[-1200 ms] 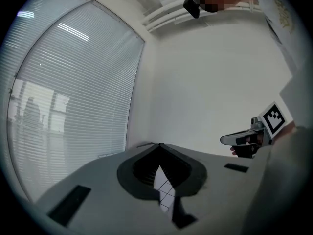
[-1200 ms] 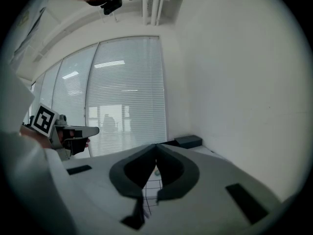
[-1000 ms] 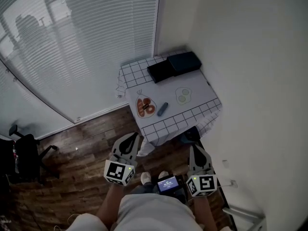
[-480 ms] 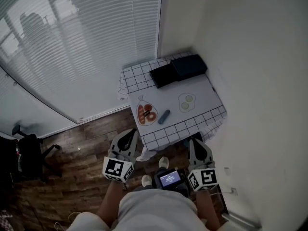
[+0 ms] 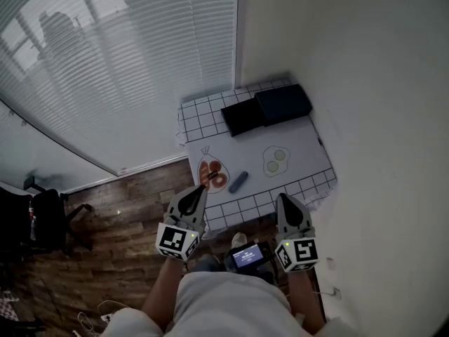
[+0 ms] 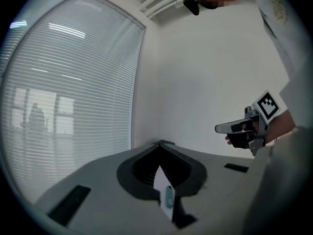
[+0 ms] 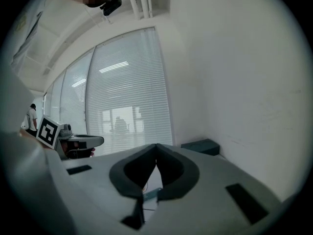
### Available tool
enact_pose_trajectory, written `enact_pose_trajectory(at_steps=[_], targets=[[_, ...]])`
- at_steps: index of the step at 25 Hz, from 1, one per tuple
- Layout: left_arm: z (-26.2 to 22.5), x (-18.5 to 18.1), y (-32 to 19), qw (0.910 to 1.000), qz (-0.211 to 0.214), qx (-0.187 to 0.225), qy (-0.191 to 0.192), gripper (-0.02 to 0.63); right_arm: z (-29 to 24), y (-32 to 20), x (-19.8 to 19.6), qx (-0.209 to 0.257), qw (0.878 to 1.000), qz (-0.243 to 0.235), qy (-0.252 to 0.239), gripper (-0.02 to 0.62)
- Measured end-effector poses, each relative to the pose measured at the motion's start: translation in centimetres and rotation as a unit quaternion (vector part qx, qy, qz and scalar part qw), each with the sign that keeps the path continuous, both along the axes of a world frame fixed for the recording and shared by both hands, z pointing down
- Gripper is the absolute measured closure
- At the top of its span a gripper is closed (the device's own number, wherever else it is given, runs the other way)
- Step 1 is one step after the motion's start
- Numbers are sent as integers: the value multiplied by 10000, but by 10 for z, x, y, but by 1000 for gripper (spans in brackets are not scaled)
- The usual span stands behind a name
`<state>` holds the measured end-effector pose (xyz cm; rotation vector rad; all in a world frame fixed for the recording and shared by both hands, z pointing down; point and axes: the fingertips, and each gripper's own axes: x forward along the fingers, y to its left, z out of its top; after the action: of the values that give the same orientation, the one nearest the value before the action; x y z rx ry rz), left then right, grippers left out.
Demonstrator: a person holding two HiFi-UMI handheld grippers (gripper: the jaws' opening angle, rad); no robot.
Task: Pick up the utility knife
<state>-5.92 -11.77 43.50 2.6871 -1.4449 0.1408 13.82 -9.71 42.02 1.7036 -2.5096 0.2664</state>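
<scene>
The utility knife [image 5: 238, 182], a small blue-grey bar, lies near the front of the table [image 5: 309, 146], which has a white checked cloth. It also shows low through the jaw gap as the knife [image 6: 168, 199] in the left gripper view, and as a blue-grey sliver [image 7: 150, 195] in the right gripper view. My left gripper [image 5: 200, 188] is shut and empty, just short of the table's near left corner. My right gripper [image 5: 283, 197] is shut with nothing in it, short of the near edge, right of the knife. Both point roughly level toward the table.
A clear bag with red contents [image 5: 212, 173] lies left of the knife, and a bag with green rounds [image 5: 276, 161] to its right. Two black boxes [image 5: 266, 109] sit at the table's far end. White wall to the right, window blinds [image 5: 140, 62] to the left, wood floor [image 5: 105, 230] below.
Both grippers have moved forward toward the table, which now sits closer to their tips. Both stay shut.
</scene>
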Motion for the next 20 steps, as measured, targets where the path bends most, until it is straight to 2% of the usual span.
enact_pose_trajectory(at_steps=[3,7,13,20], targets=[[8,11,-7,9998,179,-14,-73,598,11,-12,-3,-122,9998,-124,-1,588],[22,14,-15,9993,270,-226,-105,598,26,-16,-9,-320,9992,-221,55,588],[43,12,-37,9985,213,-490,-89,598,36,-27,-5,-391,9991,-46,164,588],[74,20,-51,9954,403,-853,-186,598,63,-40,-8,-684,9972,32,298,588]])
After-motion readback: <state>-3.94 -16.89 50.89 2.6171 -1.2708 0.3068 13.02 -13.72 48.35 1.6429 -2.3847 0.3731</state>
